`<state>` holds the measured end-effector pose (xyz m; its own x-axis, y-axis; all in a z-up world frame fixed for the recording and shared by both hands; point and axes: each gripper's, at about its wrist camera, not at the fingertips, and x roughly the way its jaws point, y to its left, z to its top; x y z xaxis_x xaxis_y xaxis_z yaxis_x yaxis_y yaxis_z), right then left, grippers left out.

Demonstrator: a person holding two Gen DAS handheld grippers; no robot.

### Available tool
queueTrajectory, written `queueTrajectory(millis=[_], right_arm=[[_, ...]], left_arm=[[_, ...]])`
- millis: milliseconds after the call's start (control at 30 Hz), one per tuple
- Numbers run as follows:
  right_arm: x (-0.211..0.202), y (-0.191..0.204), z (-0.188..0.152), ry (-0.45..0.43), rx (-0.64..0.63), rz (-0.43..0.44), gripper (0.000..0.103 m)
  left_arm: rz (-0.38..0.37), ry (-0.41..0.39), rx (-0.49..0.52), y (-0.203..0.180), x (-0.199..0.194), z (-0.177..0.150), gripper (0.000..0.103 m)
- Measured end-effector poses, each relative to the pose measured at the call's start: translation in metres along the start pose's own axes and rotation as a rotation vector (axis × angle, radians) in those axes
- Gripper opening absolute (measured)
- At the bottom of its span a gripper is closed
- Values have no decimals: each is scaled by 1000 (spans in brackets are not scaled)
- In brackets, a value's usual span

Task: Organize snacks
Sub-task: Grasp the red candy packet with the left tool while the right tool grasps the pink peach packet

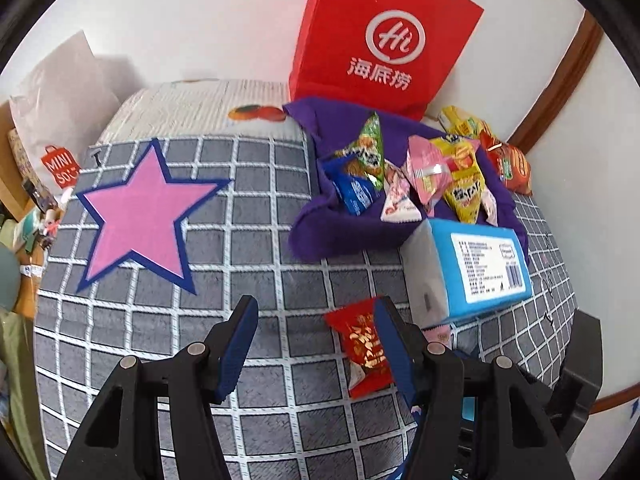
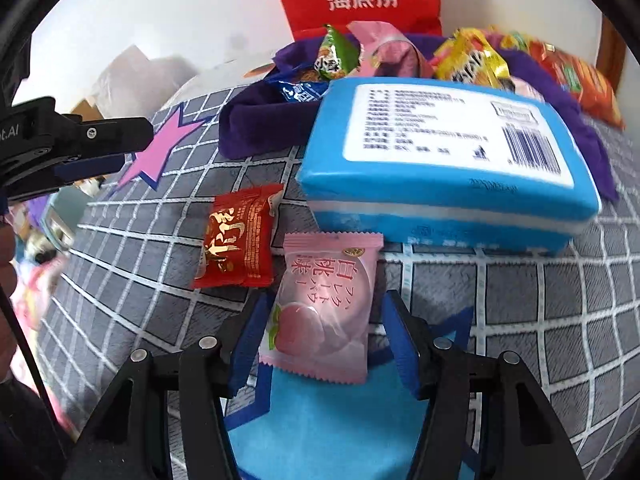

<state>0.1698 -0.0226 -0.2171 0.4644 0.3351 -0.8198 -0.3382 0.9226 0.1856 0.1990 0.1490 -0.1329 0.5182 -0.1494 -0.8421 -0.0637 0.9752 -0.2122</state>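
Observation:
In the left wrist view my left gripper (image 1: pixel 318 320) hangs open over the grey checked bedding (image 1: pixel 248 264). A red snack packet (image 1: pixel 360 352) lies flat just inside its right finger, which covers part of it. In the right wrist view my right gripper (image 2: pixel 324 312) is open around a pink peach packet (image 2: pixel 326 312) lying on the bedding. A sliver of cloth shows between the packet and the right pad. The red packet (image 2: pixel 240 236) lies to its left. Several more snacks (image 1: pixel 420 172) are piled on a purple cloth (image 1: pixel 344 228).
A blue box (image 2: pixel 440 168) lies just beyond both packets. A red paper bag (image 1: pixel 384 40) stands against the wall behind the pile. A pink star mat (image 1: pixel 140 216) lies at the left, and a blue star mat (image 2: pixel 320 424) lies under the right gripper.

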Motion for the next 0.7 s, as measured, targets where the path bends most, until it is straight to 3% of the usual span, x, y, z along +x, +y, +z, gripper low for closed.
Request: queueTrajectory(millis=[33, 167, 400, 700], right_arm=[[0, 1, 0, -8, -6, -14, 48], [-4, -11, 1, -6, 26, 15, 46], [-29, -60, -10, 13, 96, -60, 43], [-30, -81, -21, -74, 105, -93, 44]], left_arm=[[-8, 5, -4, -1, 3, -2, 58], [-48, 48, 6, -18, 23, -13, 58], [-33, 118, 29, -40, 56, -31, 58], [125, 43, 113, -69, 69, -41, 57]])
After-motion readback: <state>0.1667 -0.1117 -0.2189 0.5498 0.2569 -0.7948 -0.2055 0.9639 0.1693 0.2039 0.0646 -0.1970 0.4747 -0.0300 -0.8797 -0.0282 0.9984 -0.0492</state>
